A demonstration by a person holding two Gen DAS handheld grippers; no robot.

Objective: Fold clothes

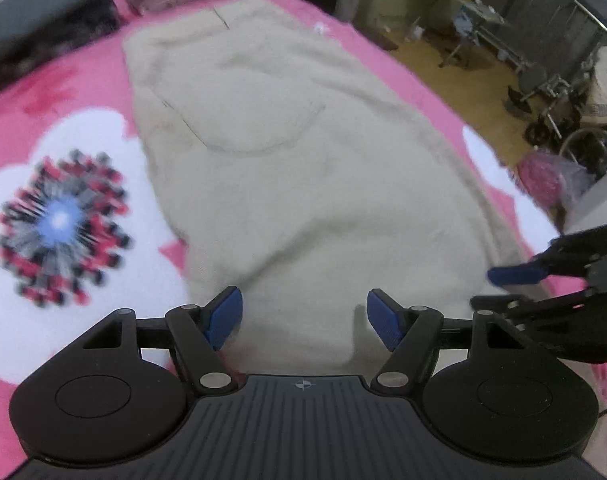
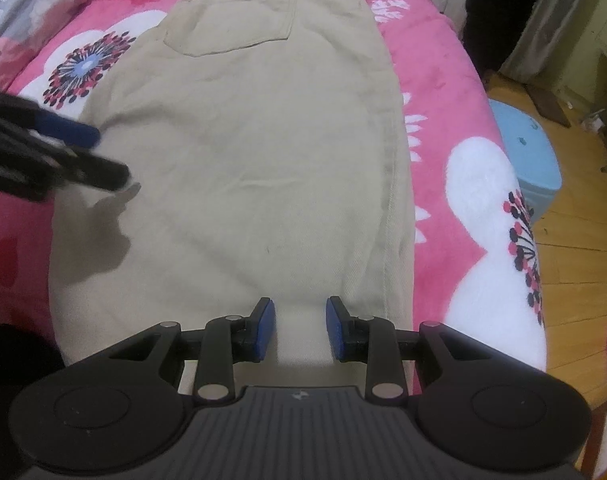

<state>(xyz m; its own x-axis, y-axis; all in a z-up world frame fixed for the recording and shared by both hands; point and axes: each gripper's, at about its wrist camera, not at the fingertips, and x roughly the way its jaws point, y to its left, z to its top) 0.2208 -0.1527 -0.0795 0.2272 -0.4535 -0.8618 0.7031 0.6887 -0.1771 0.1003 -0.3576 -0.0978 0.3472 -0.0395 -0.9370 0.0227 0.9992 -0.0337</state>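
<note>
I have the cream cotton trousers [image 2: 263, 152] lying flat on the pink fleece bed cover with white flower prints [image 2: 443, 92], stretching away ahead of both sets of fingers, back pocket uppermost at the far end. My right gripper [image 2: 299, 330] has its fingers set narrow, and a raised strip of the near hem runs between them; I cannot tell whether the pads actually press on it. My left gripper [image 1: 303, 320] has its fingers wide and holds nothing, the hem just ahead of and between them.

I judge this as the start of a lengthwise fold: both near corners must be pinched before lifting. Next, the left needs to settle on the hem's edge and close.

The left view is blurred, so the cloth edge under those fingers is hard to read. The waistband is cut off at the frame top.
</note>
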